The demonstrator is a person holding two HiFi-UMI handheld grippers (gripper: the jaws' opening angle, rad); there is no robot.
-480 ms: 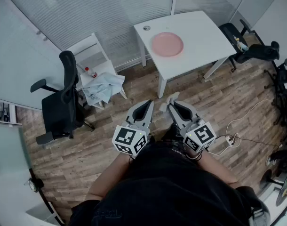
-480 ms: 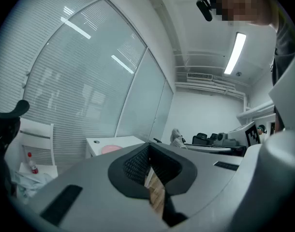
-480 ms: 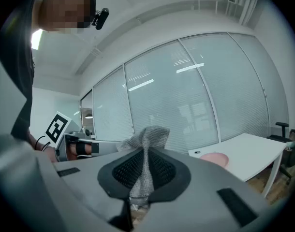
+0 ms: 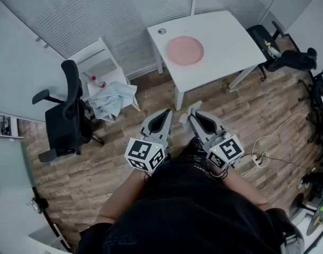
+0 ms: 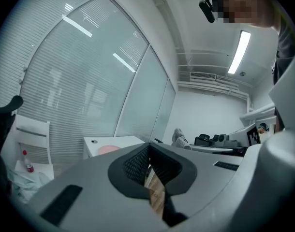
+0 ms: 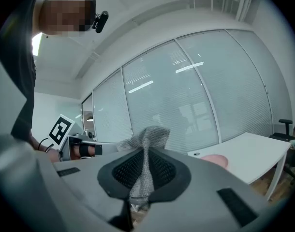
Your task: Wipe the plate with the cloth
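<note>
Two claws are sitting close together low in the head view, right in front of the person, and only a little is changing. The left claw (image 4: 166, 112) is staying shut with nothing in it; only a thin strip of wooden floor (image 4: 98, 168) is showing through the crack between its jaws. The right claw (image 4: 194, 113) is squeezing the grey cloth (image 6: 146, 144), and a tuft of it is poking up above the jaws. Since half a second ago the room is sliding a bit to the left in the head view. The pink plate (image 4: 185, 50), the white bench (image 4: 230, 36) and the black chair (image 4: 66, 115) are all sitting a little further over. I think the person is turning or stepping a little, not wiping yet. The plate is lying on the left part of the bench, well apart from both claws, with bare floor between. The cloth is not touching it. So the job is only starting: the cloth is ready, and the person is still needing to get to the bench.
</note>
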